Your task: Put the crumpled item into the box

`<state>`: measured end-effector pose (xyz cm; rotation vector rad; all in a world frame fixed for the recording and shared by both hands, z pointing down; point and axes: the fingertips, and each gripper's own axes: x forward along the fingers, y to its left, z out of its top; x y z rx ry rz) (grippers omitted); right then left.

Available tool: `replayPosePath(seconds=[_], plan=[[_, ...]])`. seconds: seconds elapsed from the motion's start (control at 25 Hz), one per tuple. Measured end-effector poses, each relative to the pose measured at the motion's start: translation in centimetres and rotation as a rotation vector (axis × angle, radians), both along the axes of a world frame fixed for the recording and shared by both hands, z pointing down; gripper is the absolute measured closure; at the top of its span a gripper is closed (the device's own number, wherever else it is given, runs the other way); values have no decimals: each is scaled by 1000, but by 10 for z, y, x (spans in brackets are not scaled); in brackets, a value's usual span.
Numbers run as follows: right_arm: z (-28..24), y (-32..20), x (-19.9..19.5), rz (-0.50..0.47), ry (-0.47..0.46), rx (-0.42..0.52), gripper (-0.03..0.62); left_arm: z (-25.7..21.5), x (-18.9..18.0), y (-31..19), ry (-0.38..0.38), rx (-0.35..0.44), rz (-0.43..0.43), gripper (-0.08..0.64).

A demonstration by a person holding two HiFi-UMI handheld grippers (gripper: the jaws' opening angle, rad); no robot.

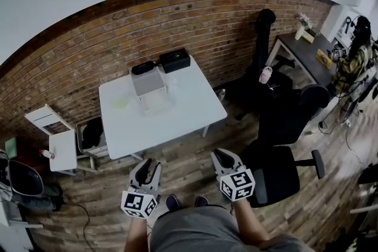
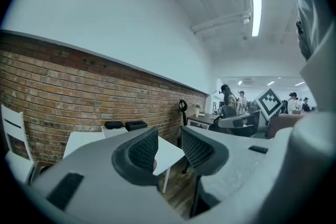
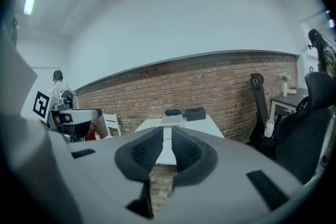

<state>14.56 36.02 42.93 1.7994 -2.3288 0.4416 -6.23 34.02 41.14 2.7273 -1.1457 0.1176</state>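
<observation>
Well ahead of both empty grippers, the pale translucent crumpled item (image 1: 158,103) lies on the white square worktop (image 1: 189,109) just before the open grey box (image 1: 147,81), nearer the left gripper (image 1: 150,167), fingers apart, than the right gripper (image 1: 221,156), fingers barely parted.

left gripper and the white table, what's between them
Only bare wooden floor, as the head view shows; the left gripper is short of the table.

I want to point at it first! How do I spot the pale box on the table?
Look at the white table beside the brick wall. Near its far edge sits the pale grey box. The rounded thing and the case behind it are black.
</observation>
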Motion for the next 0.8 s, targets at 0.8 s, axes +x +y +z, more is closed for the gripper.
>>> replayPosePath(seconds=[0.8], plan=[[8,11,40,-79,-6,-8,419,6,33,26,-1,-31,-97,334]])
